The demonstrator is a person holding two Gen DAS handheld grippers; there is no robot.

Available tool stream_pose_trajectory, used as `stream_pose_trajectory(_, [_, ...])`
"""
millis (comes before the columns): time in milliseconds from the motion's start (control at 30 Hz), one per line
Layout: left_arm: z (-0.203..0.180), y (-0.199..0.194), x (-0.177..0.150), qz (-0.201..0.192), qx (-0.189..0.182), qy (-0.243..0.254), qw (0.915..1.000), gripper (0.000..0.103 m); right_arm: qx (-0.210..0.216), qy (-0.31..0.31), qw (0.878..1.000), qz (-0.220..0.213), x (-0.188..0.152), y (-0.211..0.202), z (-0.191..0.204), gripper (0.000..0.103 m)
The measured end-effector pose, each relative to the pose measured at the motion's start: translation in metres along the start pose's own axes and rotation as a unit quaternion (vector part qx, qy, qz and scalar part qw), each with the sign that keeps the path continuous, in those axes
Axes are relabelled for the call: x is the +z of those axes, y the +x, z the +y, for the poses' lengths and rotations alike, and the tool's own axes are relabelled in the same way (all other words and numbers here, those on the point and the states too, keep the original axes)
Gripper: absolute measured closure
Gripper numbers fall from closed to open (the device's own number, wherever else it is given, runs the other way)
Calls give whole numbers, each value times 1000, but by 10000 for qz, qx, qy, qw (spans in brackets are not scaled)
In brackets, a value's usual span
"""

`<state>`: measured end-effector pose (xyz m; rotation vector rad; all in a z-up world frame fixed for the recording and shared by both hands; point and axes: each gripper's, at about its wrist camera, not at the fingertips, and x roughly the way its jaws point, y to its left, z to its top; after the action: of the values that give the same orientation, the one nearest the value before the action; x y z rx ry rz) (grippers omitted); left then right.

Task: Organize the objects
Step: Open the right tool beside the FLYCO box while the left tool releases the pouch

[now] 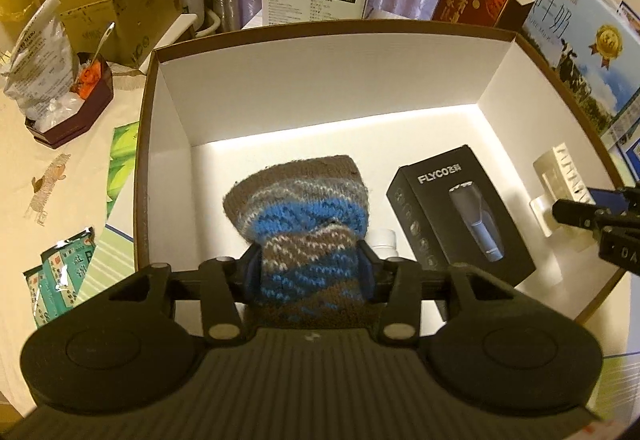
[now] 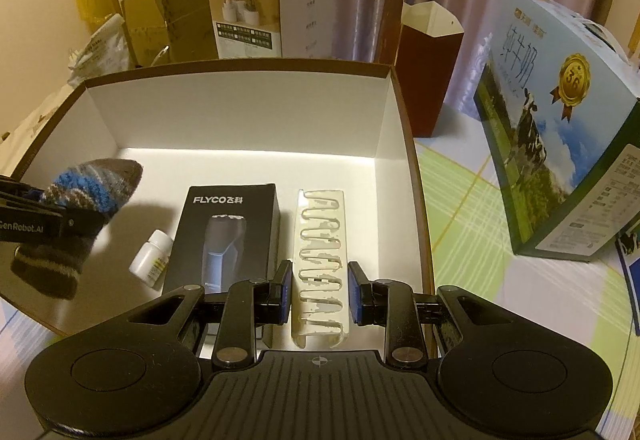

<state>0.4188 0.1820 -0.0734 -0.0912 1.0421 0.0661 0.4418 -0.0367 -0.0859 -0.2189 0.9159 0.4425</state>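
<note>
Knitted brown, blue and grey striped sock (image 1: 304, 224) is pinched round its middle by the left gripper (image 1: 310, 272), hanging over the open white-lined cardboard box (image 1: 320, 87), centre of the left wrist view. Its long axis runs away from the camera, closed end pointing toward the box's far wall, cuff end drooping lower left in the right wrist view. I'd lower it onto the bare floor at centre left, clear of the small white bottle (image 2: 150, 254) and the black FLYCO shaver box (image 2: 224, 236), before letting go. Right gripper (image 2: 320, 290) is spread wide, jaws either side of the cream ridged plastic tray (image 2: 320, 260), not squeezing it
</note>
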Motion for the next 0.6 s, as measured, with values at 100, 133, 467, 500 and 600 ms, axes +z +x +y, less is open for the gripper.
stream_pose_trajectory(100, [-2,0,0,-10,-64,40,10000,48,9,-22,10000,10,1,2,0,78])
stream_pose_trajectory(133, [-2,0,0,-13,-80,58,10000,47,0,-32,10000,13,2,2,0,78])
stream_pose_trajectory(467, [-6,-1,1,-49,-96,182,9998,39,-13,-135,9999,-28,5,5,1,78])
stream_pose_trajectory(500, [-6,-1,1,-49,-103,185,9998,39,-3,-139,9999,-39,5,6,0,78])
stream_pose_trajectory(600, [-7,-2,0,-38,-148,206,9997,37,-13,-167,9998,-54,5,6,0,78])
